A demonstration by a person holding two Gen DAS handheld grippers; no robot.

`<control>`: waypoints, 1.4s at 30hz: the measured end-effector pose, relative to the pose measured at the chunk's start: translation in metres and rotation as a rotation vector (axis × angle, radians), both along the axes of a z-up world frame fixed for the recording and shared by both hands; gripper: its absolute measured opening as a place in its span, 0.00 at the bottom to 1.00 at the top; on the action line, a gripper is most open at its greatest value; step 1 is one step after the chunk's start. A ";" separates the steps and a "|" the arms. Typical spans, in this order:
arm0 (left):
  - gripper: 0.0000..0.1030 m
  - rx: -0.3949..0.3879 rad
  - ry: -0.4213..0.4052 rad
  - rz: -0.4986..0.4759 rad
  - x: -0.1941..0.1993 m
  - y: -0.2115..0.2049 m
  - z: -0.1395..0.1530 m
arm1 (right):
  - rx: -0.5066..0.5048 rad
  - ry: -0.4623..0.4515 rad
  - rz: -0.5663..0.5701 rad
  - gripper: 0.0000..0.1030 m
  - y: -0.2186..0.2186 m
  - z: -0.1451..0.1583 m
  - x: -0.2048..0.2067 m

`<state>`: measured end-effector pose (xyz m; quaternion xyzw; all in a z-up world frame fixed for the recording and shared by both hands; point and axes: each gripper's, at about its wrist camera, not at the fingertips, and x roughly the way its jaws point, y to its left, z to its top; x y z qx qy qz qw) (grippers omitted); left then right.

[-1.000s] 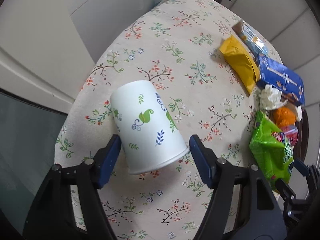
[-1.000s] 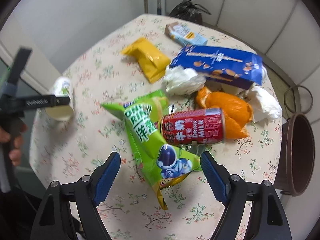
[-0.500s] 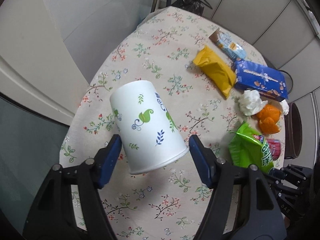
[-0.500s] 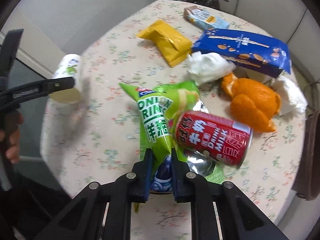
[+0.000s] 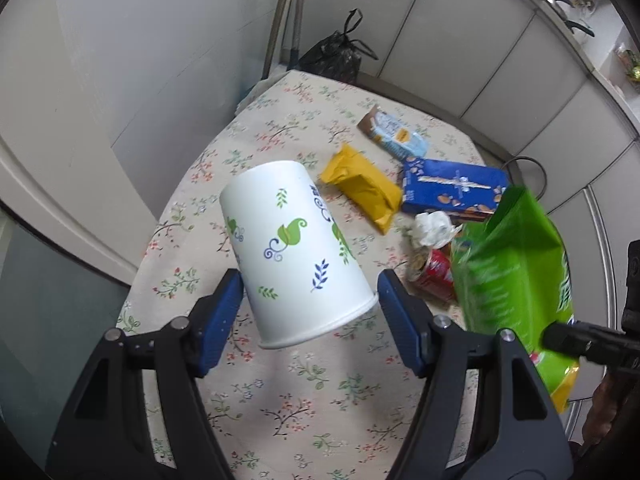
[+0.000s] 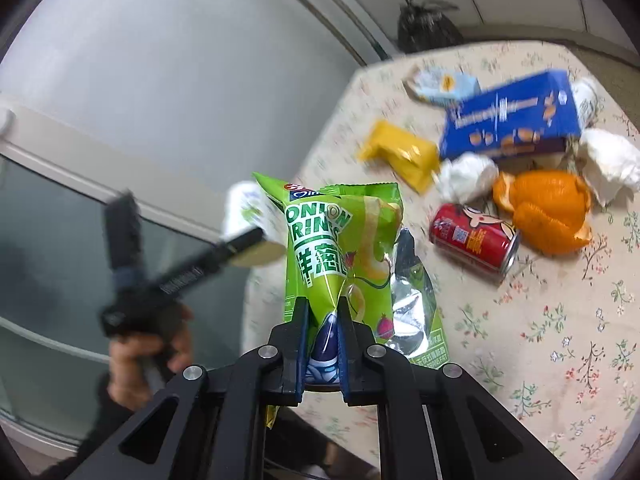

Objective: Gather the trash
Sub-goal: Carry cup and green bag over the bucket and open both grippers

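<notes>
While left tongs (image 5: 310, 312) clamp cup (image 5: 294, 252), right tongs (image 6: 322, 344) pinch chip bag (image 6: 336, 256)

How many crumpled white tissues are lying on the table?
3, all seen from the right wrist: one tissue beside the yellow packet, one right of the orange peel, one behind the blue box. More may be hidden.

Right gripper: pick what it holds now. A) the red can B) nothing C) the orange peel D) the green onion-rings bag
D: the right gripper is pinched shut on the green bag, lifted off the table, while the red can and orange peel lie on the cloth.
</notes>
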<state>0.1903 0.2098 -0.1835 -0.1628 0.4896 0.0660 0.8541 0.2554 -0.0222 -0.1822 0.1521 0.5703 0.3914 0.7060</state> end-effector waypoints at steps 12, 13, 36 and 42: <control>0.68 -0.017 -0.128 -0.159 0.019 -0.078 0.043 | 0.059 -0.122 -0.242 0.12 -0.091 0.052 0.014; 0.68 -0.014 -0.138 -0.180 0.022 -0.088 0.047 | 0.055 -0.130 -0.262 0.12 -0.100 0.055 0.015; 0.68 0.029 -0.162 -0.508 0.061 -0.273 0.033 | -0.310 -0.268 -0.668 0.12 -0.295 0.053 0.002; 0.68 0.060 -0.154 -0.575 0.075 -0.320 0.023 | -0.425 -0.268 -0.731 0.12 -0.330 0.038 0.007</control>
